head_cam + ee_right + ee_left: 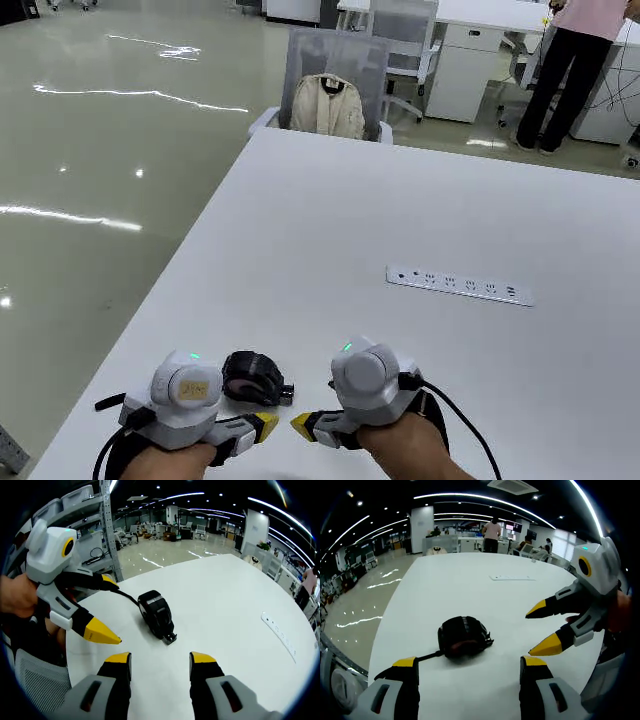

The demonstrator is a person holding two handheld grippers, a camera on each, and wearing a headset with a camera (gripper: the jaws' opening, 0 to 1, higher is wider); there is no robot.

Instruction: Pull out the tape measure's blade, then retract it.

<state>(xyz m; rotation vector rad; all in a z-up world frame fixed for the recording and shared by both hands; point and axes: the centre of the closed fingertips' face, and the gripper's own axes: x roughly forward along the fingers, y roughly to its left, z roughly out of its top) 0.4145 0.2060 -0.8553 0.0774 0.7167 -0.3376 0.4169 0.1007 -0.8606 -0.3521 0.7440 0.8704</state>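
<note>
Two grippers, both released and holding nothing. The left gripper (468,662) has its yellow-tipped jaws spread wide over the white table (400,220), with bare tabletop between them. The right gripper (160,657) also stands with its jaws apart, likewise over bare tabletop. In the head view the two are held side by side at the near edge of the table, their yellow tips turned inward toward each other and not touching.

Task item: the black tape measure (464,636) lies on the table just beyond the left gripper's jaws, untouched by either gripper. In the head view it sits between the two grippers, nearer the left one. Its blade is in, with the end hook (169,639) resting at the mouth of the case. A thin black strap (427,655) trails from the case toward the left gripper.

Surroundings: a white power strip (460,286) lies flat farther along the table, to the right, well apart from the tape measure. At the table's far end stands a grey chair (340,45) with a cream jacket (327,105) hung on its back. A person (575,60) stands at the far right beside white desks.
</note>
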